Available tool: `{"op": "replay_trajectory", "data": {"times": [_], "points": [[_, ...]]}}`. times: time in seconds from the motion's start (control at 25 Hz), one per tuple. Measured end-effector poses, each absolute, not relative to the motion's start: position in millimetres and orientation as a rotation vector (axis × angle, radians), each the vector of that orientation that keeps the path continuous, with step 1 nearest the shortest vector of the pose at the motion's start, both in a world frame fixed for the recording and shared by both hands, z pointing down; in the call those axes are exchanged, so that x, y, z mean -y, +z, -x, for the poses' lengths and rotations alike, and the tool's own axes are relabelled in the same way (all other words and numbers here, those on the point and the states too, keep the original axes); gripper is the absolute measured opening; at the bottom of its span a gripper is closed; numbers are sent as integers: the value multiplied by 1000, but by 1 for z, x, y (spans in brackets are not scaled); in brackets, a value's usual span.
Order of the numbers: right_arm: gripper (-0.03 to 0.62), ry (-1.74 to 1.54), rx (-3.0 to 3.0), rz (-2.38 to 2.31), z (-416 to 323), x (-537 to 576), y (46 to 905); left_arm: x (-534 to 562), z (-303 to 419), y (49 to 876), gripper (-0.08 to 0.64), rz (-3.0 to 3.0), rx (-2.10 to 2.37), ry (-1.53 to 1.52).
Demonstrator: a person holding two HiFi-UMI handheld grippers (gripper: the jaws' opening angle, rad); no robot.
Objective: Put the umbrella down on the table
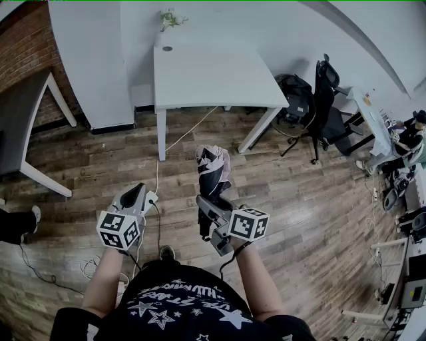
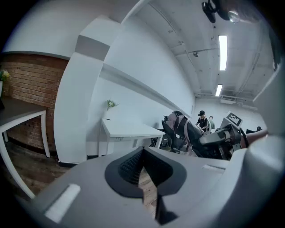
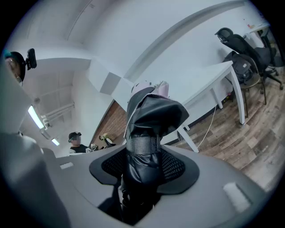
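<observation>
A folded black umbrella (image 1: 213, 168) with pale pink patches points forward over the wood floor, and my right gripper (image 1: 210, 200) is shut on its lower part. In the right gripper view the umbrella (image 3: 151, 111), bound by a grey strap, fills the space between the pads of the right gripper (image 3: 142, 161). My left gripper (image 1: 138, 194) hangs to the left of it, level with it, shut and holding nothing. The left gripper view shows the left gripper (image 2: 142, 156) with its jaws together. The white table (image 1: 206, 73) stands ahead, beyond both grippers, apart from them.
A grey table (image 1: 26, 126) stands at the left by a brick wall. A black office chair (image 1: 326, 100) and a backpack (image 1: 296, 93) are right of the white table. A cable (image 1: 186, 133) runs across the floor. A small plant (image 1: 170, 20) sits at the table's far edge.
</observation>
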State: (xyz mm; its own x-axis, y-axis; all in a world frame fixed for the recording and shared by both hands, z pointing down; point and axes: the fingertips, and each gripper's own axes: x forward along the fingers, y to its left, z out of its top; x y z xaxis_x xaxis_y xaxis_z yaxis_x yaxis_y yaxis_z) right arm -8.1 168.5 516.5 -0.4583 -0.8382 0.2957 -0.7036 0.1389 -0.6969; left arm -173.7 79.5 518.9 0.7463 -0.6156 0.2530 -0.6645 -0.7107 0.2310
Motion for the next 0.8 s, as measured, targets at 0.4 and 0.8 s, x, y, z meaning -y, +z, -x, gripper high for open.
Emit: {"op": "replay_trajectory", "data": {"times": [0.4, 0.8], "points": [[235, -1243, -2258, 1526, 8, -177, 515, -94, 157, 513, 3, -2644, 952, 268], [235, -1269, -2250, 1593, 2, -177, 530, -96, 167, 525, 3, -2627, 940, 290]]}}
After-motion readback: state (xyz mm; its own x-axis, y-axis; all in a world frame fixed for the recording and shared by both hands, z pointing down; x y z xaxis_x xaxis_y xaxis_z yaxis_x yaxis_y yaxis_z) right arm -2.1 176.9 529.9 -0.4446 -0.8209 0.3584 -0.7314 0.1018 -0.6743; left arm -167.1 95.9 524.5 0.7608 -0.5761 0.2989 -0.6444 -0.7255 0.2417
